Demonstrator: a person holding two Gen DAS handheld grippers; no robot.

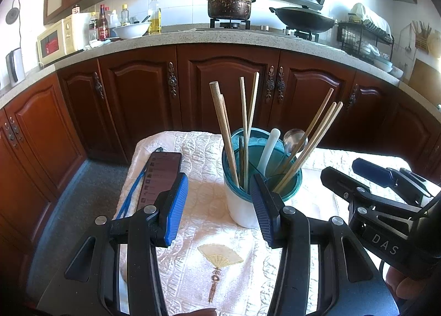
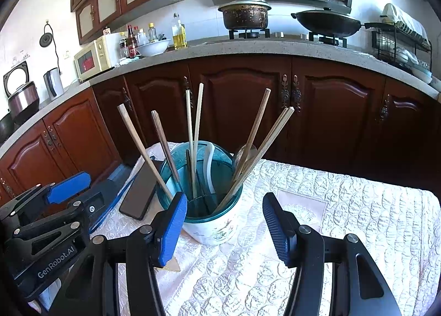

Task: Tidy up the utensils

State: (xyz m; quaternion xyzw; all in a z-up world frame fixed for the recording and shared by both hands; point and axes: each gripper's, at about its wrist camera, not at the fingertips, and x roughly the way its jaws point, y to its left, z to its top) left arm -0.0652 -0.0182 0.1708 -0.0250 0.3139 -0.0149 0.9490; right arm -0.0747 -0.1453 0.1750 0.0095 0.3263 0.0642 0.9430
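A white utensil holder with a teal rim [image 1: 242, 205] [image 2: 212, 225] stands on a small cloth-covered table [image 1: 220, 269] [image 2: 358, 222]. It holds several wooden chopsticks [image 1: 224, 128] [image 2: 257, 125], a white spoon [image 1: 268, 150] and a metal spoon [image 1: 293, 138]. My left gripper [image 1: 217, 211] is open and empty just in front of the holder; it shows at the left in the right wrist view [image 2: 82, 192]. My right gripper [image 2: 224, 222] is open and empty, its jaws on either side of the holder's near face; it shows at the right in the left wrist view [image 1: 355, 175].
A black phone [image 1: 161, 175] [image 2: 140, 194] with a blue strap lies on the cloth left of the holder. Dark wood cabinets [image 1: 226, 87] and a counter with a pot [image 1: 230, 4], wok [image 1: 303, 19], bowl, bottles and dish rack lie beyond.
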